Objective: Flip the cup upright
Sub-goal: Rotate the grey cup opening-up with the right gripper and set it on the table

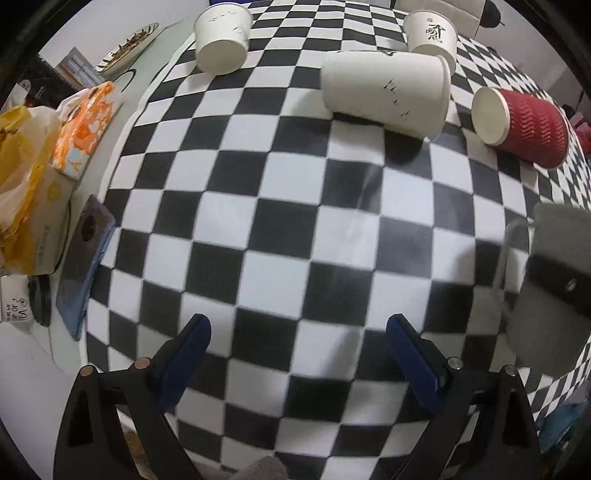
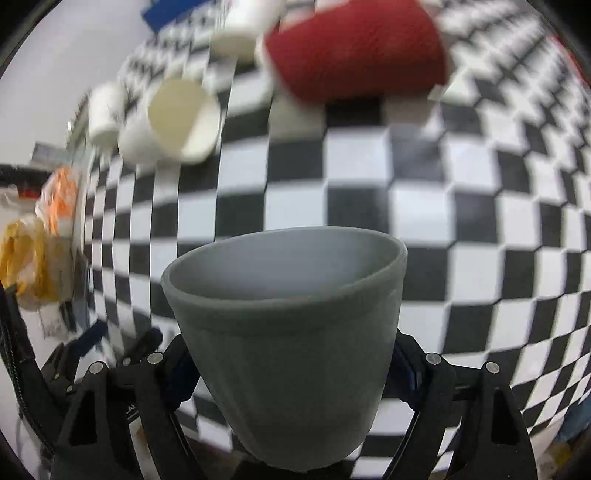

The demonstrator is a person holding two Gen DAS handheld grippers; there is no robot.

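Observation:
My right gripper [image 2: 291, 365] is shut on a grey cup [image 2: 284, 332], held above the checkered cloth with its open mouth facing forward and up. The same grey cup shows at the right edge of the left wrist view [image 1: 550, 280], with the right gripper's black part across it. My left gripper [image 1: 297, 347] is open and empty above the cloth. A red ribbed cup [image 1: 524, 125] lies on its side at the far right; it also shows in the right wrist view [image 2: 354, 48]. A large white cup [image 1: 384, 92] lies on its side at the back.
Two more white cups [image 1: 221, 37] [image 1: 432, 35] are at the far edge of the checkered cloth [image 1: 280, 229]. An orange tissue pack [image 1: 85, 129], yellow bags [image 1: 22, 177] and a dark flat case [image 1: 83, 269] lie off the cloth at the left.

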